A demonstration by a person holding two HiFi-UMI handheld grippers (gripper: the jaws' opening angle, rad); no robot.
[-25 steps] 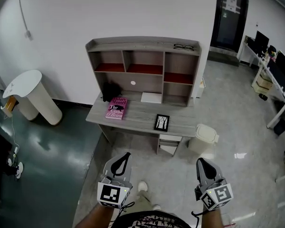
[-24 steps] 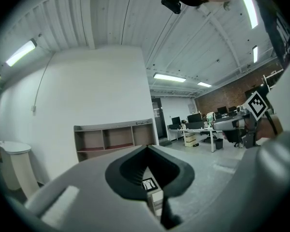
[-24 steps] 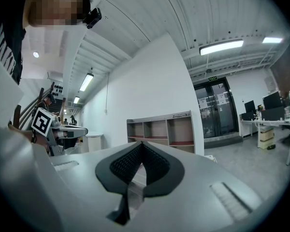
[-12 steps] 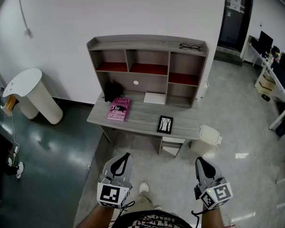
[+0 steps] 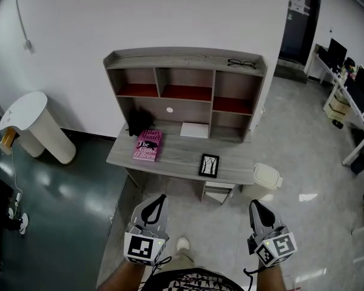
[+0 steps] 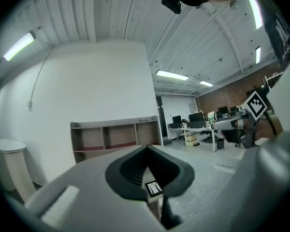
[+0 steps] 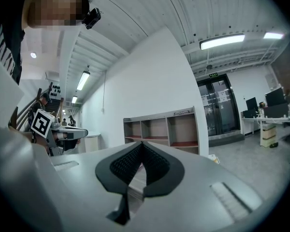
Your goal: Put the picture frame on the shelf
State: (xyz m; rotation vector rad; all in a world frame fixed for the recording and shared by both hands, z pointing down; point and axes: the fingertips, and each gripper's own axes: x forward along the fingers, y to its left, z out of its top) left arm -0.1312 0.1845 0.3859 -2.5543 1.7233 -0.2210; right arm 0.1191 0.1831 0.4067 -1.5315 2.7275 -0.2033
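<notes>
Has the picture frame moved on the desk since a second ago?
No. The picture frame still sits at the desk's front right, same spot.

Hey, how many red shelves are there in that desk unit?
3: the left shelf, the middle shelf, and the right shelf, which sits lower. None seems hidden.

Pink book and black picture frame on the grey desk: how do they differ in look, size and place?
The pink rectangular book has a lettered cover; the black-edged picture frame holds a white picture of dark branches. The book is the larger. The book lies left of centre, the frame right of centre, nearer the front edge. Both rest on the grey wooden desk, apart.
</notes>
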